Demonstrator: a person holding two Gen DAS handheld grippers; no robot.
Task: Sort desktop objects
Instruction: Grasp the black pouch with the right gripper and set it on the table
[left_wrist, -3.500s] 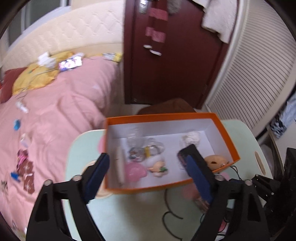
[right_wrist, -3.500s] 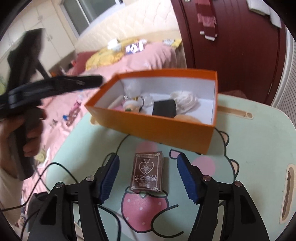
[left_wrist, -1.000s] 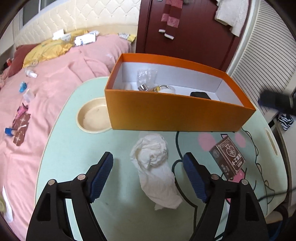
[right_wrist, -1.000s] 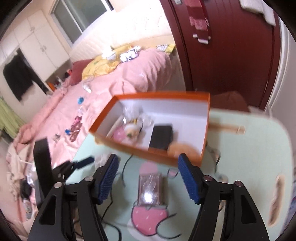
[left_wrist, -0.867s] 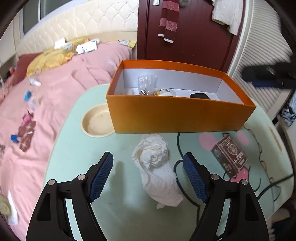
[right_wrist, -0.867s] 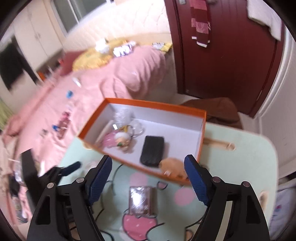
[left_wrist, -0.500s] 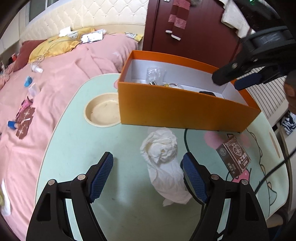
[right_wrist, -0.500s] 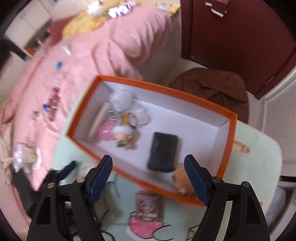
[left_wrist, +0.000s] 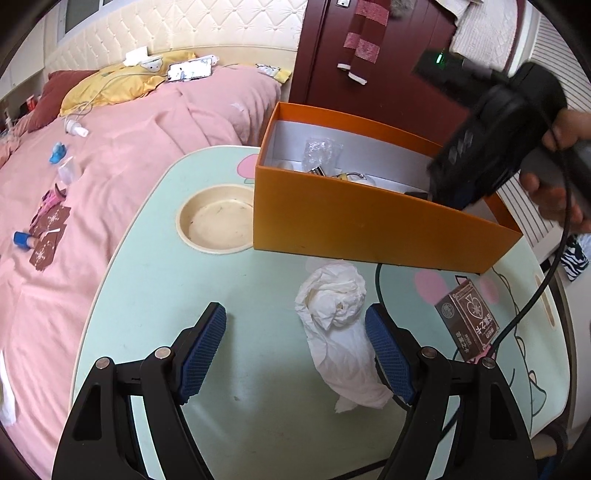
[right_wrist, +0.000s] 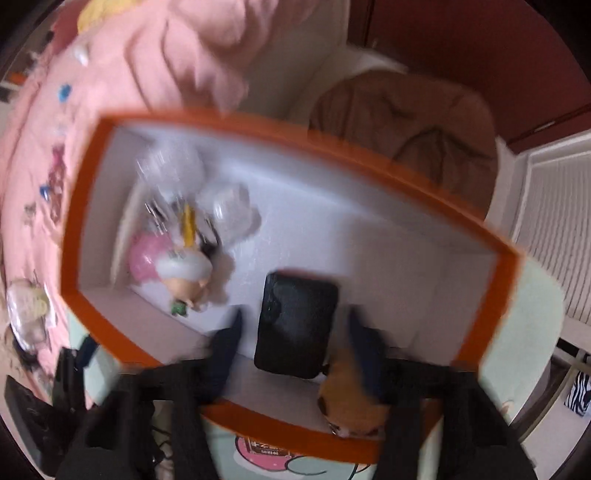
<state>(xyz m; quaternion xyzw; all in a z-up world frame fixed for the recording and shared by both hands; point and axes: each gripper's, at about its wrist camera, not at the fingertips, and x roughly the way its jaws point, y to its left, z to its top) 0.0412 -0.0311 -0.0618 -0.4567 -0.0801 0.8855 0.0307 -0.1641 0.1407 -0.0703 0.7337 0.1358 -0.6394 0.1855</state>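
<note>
Two hand-held grippers work at an orange box (left_wrist: 369, 229) on a pale green table (left_wrist: 155, 258).

The right gripper (right_wrist: 293, 332) points straight down into the box; its jaws have just been closing, with a black case (right_wrist: 295, 325) lying between them on the box floor. Blur hides whether the pads press it. Closing this fast could nudge the case aside or snag the tan toy (right_wrist: 347, 402) just beside one finger. The left gripper (left_wrist: 295, 350) hangs with jaws apart over a crumpled white tissue (left_wrist: 340, 325) in front of the box, one pad just beside it, not gripping. A brown card pack (left_wrist: 467, 319) lies nearby.
</note>
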